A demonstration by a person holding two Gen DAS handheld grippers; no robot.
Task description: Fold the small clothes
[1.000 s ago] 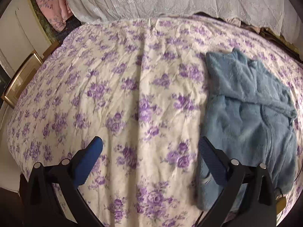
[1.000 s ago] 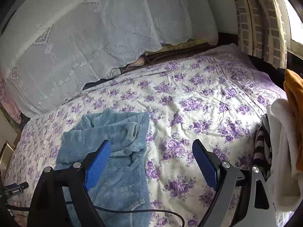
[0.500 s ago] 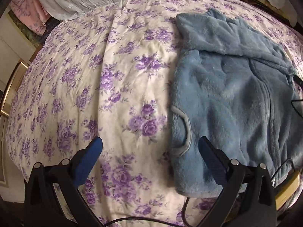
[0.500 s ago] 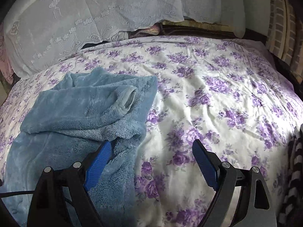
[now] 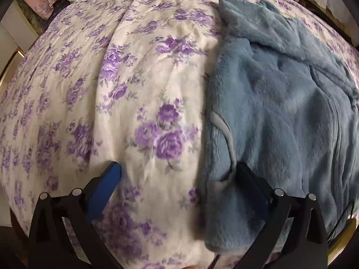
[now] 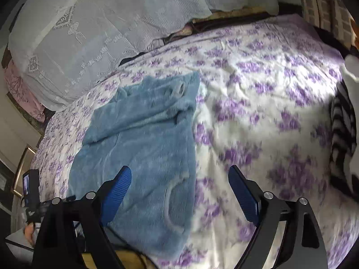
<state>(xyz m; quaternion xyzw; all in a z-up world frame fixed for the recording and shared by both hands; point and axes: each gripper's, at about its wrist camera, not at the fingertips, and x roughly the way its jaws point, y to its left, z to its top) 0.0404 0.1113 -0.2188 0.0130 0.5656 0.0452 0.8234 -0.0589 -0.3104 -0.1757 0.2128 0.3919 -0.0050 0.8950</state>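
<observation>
Spread across a bed (image 5: 143,71) covered in a white sheet printed with purple roses, one blue fleece garment (image 5: 280,116) lies flat, a sleeve folded across its far end and a grey-trimmed pocket near its left edge. Two claws hang above it. The left claw (image 5: 177,174) stands wide open and grips nothing: its left finger is over bare sheet, its right finger over the garment's near left edge, by the pocket; whether it touches the fleece cannot be told. The right claw (image 6: 179,179), seen from its own camera, is likewise wide open and empty, its left finger over the fleece and its right finger over bare sheet, the garment's right edge between them. One white lace cover (image 6: 107,35) drapes the far end of the bed, and a striped black-and-white cloth (image 6: 343,134) lies at the right edge.
</observation>
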